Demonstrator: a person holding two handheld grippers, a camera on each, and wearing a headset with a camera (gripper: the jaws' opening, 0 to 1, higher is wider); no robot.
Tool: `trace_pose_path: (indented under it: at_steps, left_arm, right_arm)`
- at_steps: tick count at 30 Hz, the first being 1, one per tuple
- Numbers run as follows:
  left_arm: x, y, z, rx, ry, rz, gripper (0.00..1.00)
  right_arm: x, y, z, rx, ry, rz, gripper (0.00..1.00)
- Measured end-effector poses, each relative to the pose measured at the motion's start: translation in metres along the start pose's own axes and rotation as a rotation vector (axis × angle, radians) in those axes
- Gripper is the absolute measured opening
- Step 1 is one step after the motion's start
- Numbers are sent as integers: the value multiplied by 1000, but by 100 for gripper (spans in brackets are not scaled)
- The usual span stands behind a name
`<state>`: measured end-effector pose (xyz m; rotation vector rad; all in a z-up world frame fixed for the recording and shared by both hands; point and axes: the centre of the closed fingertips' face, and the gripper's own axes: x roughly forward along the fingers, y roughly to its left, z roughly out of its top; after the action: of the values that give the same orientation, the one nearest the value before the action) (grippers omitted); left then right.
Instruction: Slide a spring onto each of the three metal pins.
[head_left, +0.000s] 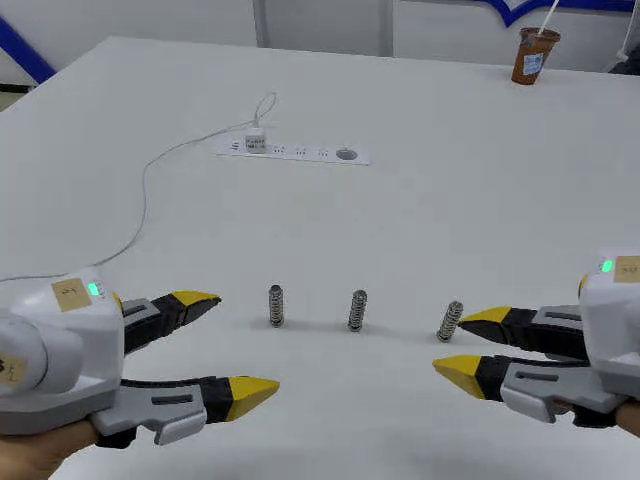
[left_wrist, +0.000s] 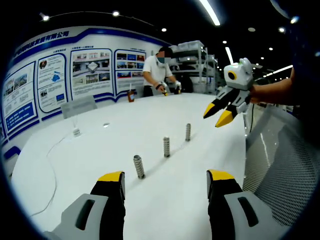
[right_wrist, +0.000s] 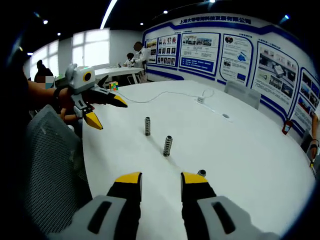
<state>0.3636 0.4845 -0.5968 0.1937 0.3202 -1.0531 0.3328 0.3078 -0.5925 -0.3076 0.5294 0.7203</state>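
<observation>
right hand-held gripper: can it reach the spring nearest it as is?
Probably yes: the right hand-held gripper is open and empty, the nearest spring stands just off one jaw tip, and nothing lies between. It needs a slight sideways shift.

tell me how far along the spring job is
Done, it seems: the left spring, middle spring and right spring each stand on the table, apparently over hidden pins. In hand: nothing; the left gripper and right gripper are open and empty. Left: perhaps checking the right spring, which leans slightly.
</observation>
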Motion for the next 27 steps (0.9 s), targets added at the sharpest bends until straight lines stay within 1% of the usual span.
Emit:
trace_pose_path:
  at_steps: [7, 11, 13, 14, 16, 20, 22, 27]
  left_arm:
    - [-1, 2, -2, -3, 2, -1, 69]
    - [0, 2, -4, -9, 5, -1, 70]
    - [0, 1, -5, -12, 5, -4, 70]
    - [0, 1, -6, -14, 3, -8, 71]
    - [1, 1, -6, -18, -3, -13, 72]
    - [0, 2, -9, -11, 8, -15, 73]
    - [-1, 2, -9, -10, 6, -18, 73]
    - [-3, 3, -12, -3, 12, -28, 76]
  right_arm:
    - [-14, -14, -18, -1, -7, -15, 40]
    - [-20, -19, -24, 11, -28, -19, 46]
    - [-22, -20, -25, 28, -59, -12, 48]
    - [-23, -20, -24, 24, -92, -5, 49]
    - [-24, -22, -27, 19, -119, 2, 50]
    - [-25, -25, -33, 15, -138, 12, 58]
    - [-26, -25, -33, 12, -156, 22, 61]
    - [-27, -28, -32, 11, -190, 29, 66]
